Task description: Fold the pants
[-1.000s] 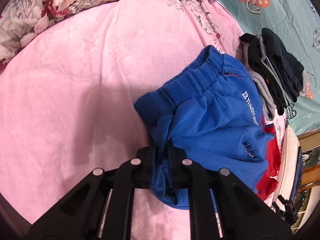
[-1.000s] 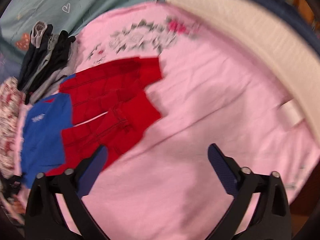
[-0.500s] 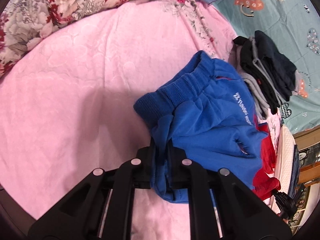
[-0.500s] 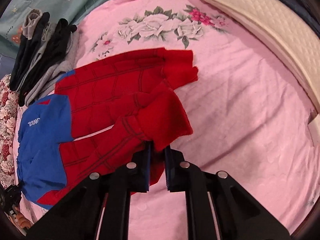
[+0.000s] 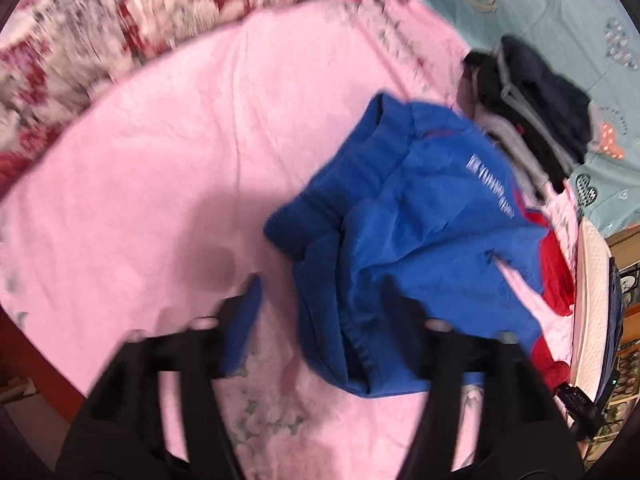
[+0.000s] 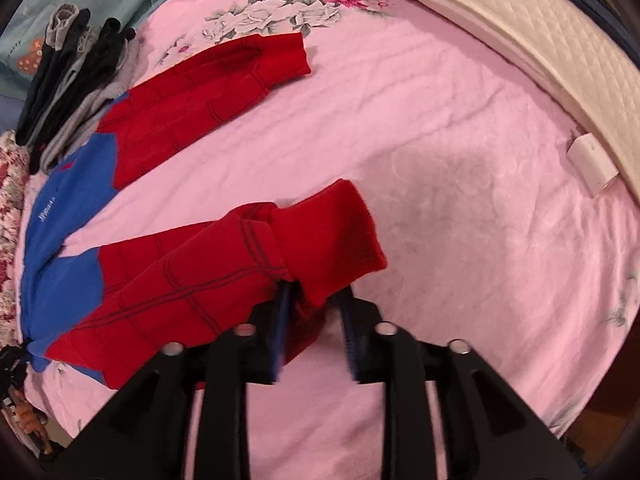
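Observation:
The pants have a blue top (image 5: pixel 420 216) with white lettering and red legs with dark lines (image 6: pixel 188 280). They lie on a pink sheet (image 5: pixel 160 184). In the blurred left wrist view the blue waist part sits crumpled. My left gripper (image 5: pixel 320 308) is opening wide around its near edge, and the pads do not press it. In the right wrist view the near leg's red cuff (image 6: pixel 332 232) hangs between the parting jaws of my right gripper (image 6: pixel 314 320). It rests against the left pad (image 6: pixel 280 324) and stands clear of the right one. The far leg (image 6: pixel 208 92) lies flat.
A stack of dark and grey folded clothes (image 5: pixel 532 120) (image 6: pixel 72 76) lies beside the pants' waist. A floral quilt (image 5: pixel 100 32) borders the sheet, with teal bedding (image 5: pixel 560 20) beyond. A cream quilted pad (image 6: pixel 500 28) and a small white tag (image 6: pixel 592 164) mark the bed's edge.
My left jaws, shut on the blue waist fabric before, have sprung apart and let it go. My right gripper closed on the red cuff, drew that leg away from the other, and now parts.

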